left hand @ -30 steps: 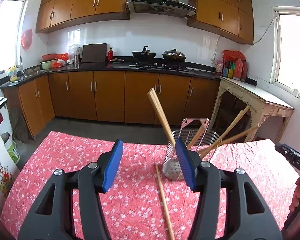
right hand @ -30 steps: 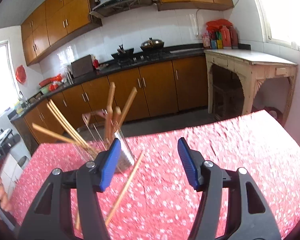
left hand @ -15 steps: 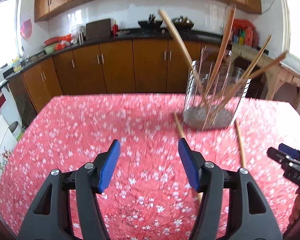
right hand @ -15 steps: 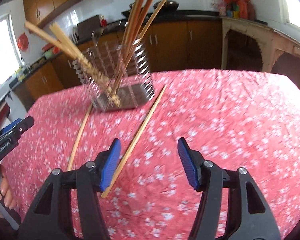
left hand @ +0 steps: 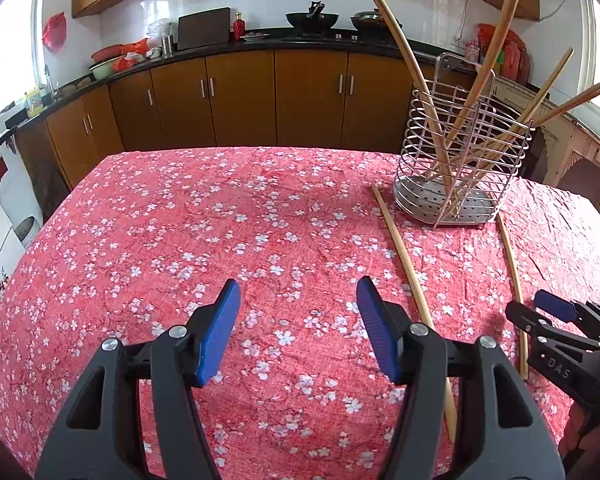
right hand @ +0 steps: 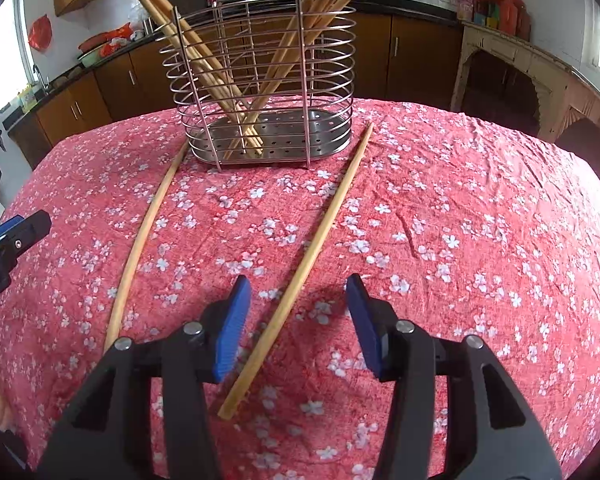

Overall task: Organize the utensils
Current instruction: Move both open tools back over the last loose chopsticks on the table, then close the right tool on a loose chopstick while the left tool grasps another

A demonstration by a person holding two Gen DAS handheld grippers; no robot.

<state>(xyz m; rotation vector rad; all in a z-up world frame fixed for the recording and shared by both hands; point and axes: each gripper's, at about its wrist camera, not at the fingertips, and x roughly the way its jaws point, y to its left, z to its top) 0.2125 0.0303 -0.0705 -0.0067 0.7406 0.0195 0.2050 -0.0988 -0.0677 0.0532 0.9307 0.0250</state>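
Item: wire utensil basket (right hand: 260,80), metal, perforated base, standing upright on the red floral tablecloth (right hand: 460,220) and holding a spread of chopsticks (right hand: 284,52) that are leaning out over its rim. Item: two loose chopsticks lying flat on the cloth, one on each side of the basket. The right-hand chopstick (right hand: 320,236) is running from beside the basket's base back between the fingers of the right gripper (right hand: 298,320); its jaws have just been closing but are standing apart, and the pads appear not to be pressing on the stick, though the near end is partly hidden. The left-hand chopstick (right hand: 148,236) is lying well apart from that gripper. Item: left gripper (left hand: 298,328), jaws apart, hovering over bare cloth with nothing between them, the left-hand chopstick lying just to its right in its own view.
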